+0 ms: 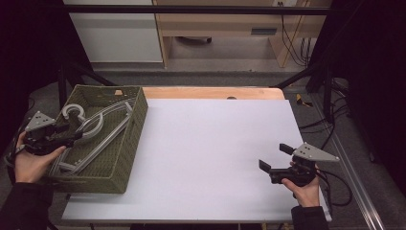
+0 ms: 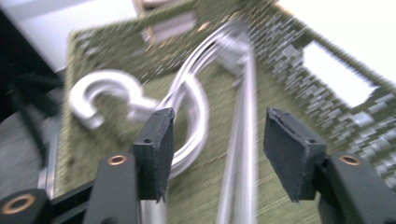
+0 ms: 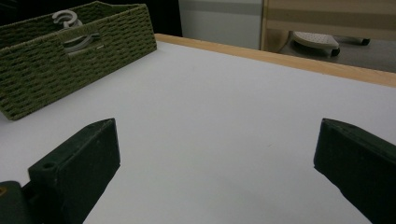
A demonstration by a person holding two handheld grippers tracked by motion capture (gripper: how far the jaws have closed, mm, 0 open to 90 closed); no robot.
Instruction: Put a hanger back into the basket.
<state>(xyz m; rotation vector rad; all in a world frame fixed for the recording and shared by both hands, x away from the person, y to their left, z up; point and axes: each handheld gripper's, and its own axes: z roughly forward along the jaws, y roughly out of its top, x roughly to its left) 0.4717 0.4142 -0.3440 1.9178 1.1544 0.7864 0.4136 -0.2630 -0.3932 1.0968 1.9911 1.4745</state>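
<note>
1. Markings: no brand, label or writing can be read on any item.
2. Container: a green woven basket (image 1: 125, 152) stands on the left part of the white table (image 1: 210, 153). It has a rectangular form, with a cut-out handle slot in an end wall. In the right gripper view the basket (image 3: 56, 65) stands far left, with a hook rising above its rim.
3. Contents: grey hangers (image 1: 98, 132) lie in the basket, stacked on one another, with the hooks toward the far left corner.
4. Hanger appearance: pale grey, smooth, with a thick round hook (image 1: 73, 112) and slim curved shoulders. Straight bars run along the basket floor. In the left gripper view the hanger (image 2: 196, 116) is blurred; its hook (image 2: 100, 95) lies left of the jaws.
5. Left gripper (image 1: 72, 135): it is held over the left side of the basket, above the hangers, near the hooks. The jaws stand partly apart and hold nothing. The hanger shoulder and bar show behind the gap, clear of the pads.
6. Right gripper (image 1: 274, 158): it is held over the right part of the table, well apart from the basket. The jaws stand wide and hold nothing; bare table lies between them.
</note>
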